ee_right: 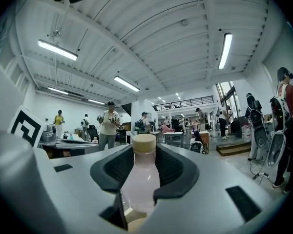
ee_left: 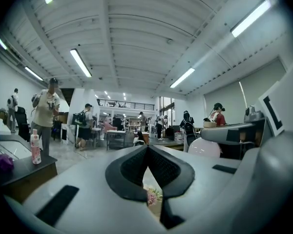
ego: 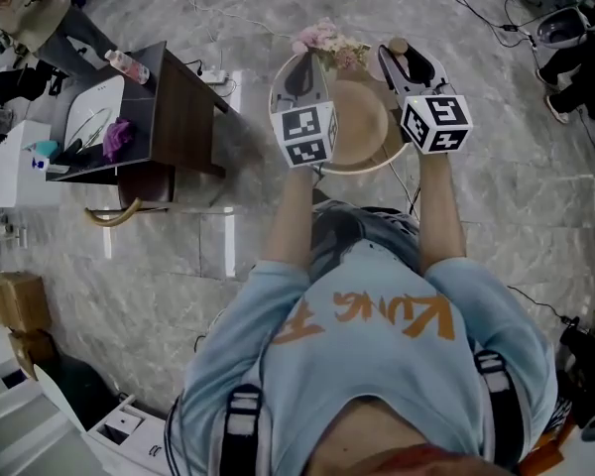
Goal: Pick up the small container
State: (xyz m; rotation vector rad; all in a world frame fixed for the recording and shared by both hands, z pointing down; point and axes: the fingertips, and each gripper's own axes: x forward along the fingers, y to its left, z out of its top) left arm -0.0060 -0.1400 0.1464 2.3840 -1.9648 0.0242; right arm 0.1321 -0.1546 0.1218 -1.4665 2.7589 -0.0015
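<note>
The pick-up looks as good as done. The right gripper [ee_right: 145, 162] has its fingers [ee_right: 181, 169] pinching the small container [ee_right: 142, 177], a pale bottle with a tan cap, upright between them. From above, the cap pokes out just past that gripper, over the far side of the round bench [ego: 362, 127], near the flowers [ego: 322, 38]. The left gripper [ee_left: 147, 152] hangs alongside, fingers pressed together on nothing. Whether the bottle is clear of the bench I can't quite tell; if not, only the lift remains.
</note>
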